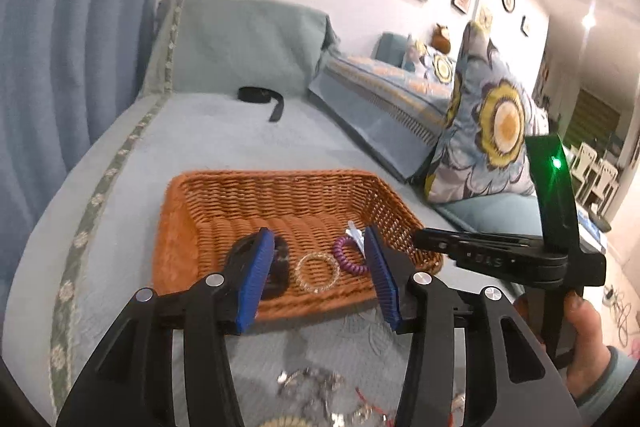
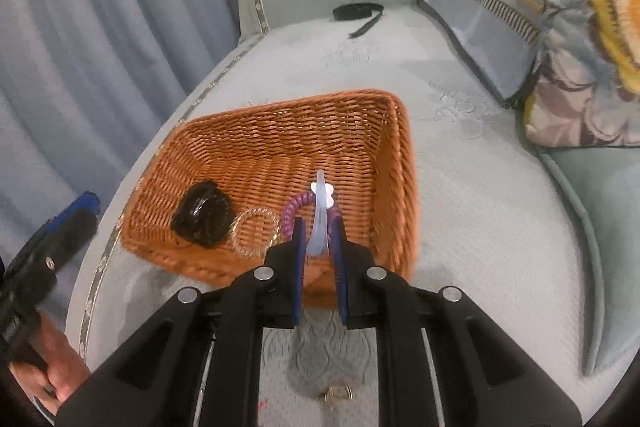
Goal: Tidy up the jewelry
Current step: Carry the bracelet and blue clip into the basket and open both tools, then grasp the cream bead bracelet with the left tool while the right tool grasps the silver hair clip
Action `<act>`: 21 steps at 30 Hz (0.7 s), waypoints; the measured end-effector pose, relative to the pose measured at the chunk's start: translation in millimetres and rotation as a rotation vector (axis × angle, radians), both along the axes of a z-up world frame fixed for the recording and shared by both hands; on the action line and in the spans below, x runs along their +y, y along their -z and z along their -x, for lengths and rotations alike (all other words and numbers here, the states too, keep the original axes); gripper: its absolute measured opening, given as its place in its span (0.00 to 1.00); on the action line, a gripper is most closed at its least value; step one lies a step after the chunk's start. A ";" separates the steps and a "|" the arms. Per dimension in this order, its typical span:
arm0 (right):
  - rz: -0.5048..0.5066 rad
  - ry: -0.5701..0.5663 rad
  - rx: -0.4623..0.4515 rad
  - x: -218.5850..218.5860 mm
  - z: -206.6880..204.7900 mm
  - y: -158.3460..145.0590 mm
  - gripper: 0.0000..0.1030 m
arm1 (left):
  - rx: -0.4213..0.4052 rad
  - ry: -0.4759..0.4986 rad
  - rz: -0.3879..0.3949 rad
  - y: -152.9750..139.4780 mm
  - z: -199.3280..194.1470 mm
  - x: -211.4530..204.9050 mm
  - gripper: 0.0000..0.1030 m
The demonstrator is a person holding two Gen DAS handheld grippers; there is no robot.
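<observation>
The right gripper, fingers clamped on a pale translucent hair clip, holds it long axis pointing away, over the near right corner of the orange wicker basket on the sofa; the left gripper, fingers apart and empty, hovers at the near rim

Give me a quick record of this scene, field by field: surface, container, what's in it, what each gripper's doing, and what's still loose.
surface: light blue sofa cover
container: orange wicker basket
in basket: black hair tie, clear coil ring, purple coil tie
left gripper: open, nothing between the pads, over the basket's near edge
right gripper: shut on pale blue hair clip, over the basket
loose: tangle of jewelry in front of the basket
behind basket: black strap
</observation>
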State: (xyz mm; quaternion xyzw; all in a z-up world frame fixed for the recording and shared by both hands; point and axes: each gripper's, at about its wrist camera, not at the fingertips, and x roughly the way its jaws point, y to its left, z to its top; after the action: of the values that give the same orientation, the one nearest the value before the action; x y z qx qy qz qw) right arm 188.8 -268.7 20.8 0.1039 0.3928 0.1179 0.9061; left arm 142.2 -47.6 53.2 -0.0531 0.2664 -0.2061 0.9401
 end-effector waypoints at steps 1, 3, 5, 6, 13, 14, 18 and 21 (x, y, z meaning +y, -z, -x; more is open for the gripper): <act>0.009 0.006 -0.021 -1.6 9.6 -2.4 0.19 | -0.005 -0.010 0.008 -2.0 9.3 5.8 0.45; 0.023 0.009 -0.059 -6.2 28.8 -6.0 0.28 | -0.018 -0.024 0.027 -5.2 28.8 18.1 0.49; 0.029 0.014 -0.085 -9.4 45.3 -9.4 0.34 | -0.032 -0.046 0.049 -7.1 46.4 30.6 0.57; 0.025 0.009 -0.094 -10.6 55.2 -11.1 0.35 | -0.033 -0.054 0.058 -8.0 53.0 34.9 0.57; 0.041 -0.027 -0.136 -1.7 117.0 -7.6 0.40 | -0.013 -0.097 0.124 1.4 94.1 61.4 0.58; 0.042 -0.033 -0.136 0.1 124.0 -3.9 0.40 | -0.005 -0.102 0.125 4.7 97.4 62.7 0.58; 0.039 -0.047 -0.095 -1.0 142.8 16.8 0.40 | 0.040 -0.108 0.126 28.4 109.0 66.9 0.58; -0.006 -0.063 -0.048 -6.6 150.5 34.1 0.40 | 0.072 -0.108 0.125 47.5 110.2 67.6 0.58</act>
State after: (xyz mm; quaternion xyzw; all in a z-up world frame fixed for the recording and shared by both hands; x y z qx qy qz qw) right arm 38.3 -275.3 -13.3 0.0912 0.3736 0.1500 0.9108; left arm 32.0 20.0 5.8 -0.1332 0.2835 -0.1691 0.9345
